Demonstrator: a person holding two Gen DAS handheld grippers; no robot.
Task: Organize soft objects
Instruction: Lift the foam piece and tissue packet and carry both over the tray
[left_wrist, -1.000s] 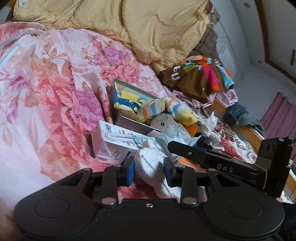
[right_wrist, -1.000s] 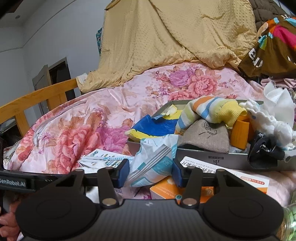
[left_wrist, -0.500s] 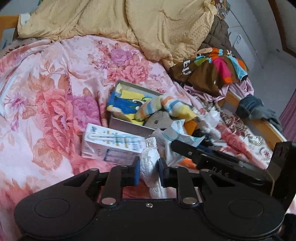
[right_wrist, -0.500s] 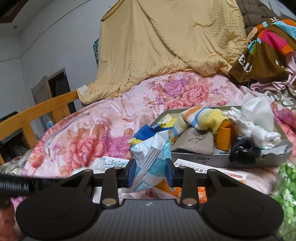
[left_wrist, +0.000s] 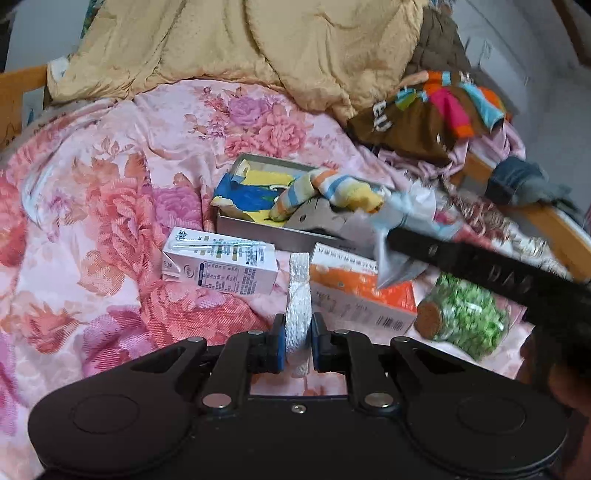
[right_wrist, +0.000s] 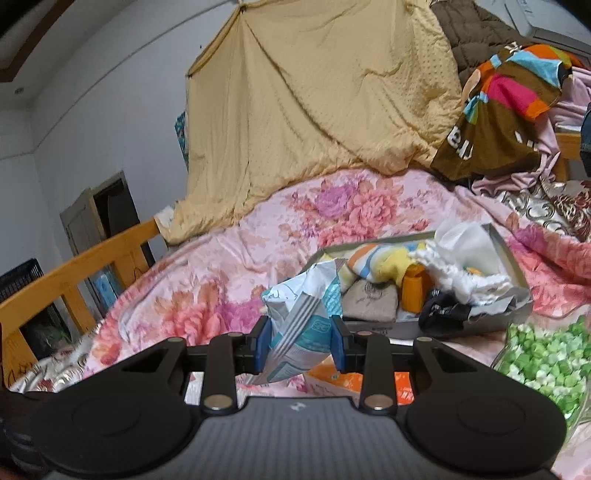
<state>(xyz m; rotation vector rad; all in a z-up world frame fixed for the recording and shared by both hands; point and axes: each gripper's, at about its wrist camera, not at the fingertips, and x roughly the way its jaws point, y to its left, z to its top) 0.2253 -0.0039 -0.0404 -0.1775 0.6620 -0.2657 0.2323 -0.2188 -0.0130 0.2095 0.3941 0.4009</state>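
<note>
— Where is the white cloth (left_wrist: 298, 295)?
— Pinched upright in the left gripper (left_wrist: 298, 345), whose jaws have just been closing on it, above the bedspread (left_wrist: 110, 206). The right gripper (right_wrist: 300, 341) clamps a crumpled packet (right_wrist: 303, 317).
— And the tray (left_wrist: 280, 236)?
— Behind both, crowded: striped sock (left_wrist: 332, 188), blue-yellow cloth (left_wrist: 247, 192), grey pouch (right_wrist: 369, 301), orange tube (right_wrist: 413, 290), white fluff (right_wrist: 458, 277).
— Room around it?
— A carton (left_wrist: 221, 266), an orange box (left_wrist: 362, 295) and a jar (left_wrist: 469, 317) line its near edge; bare bedspread lies left, up to the wooden rail (right_wrist: 74, 266).

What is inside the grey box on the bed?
The grey box holds a striped sock, a beige cloth, an orange cup, a white fluffy cloth and something black; anything underneath is covered.
</note>
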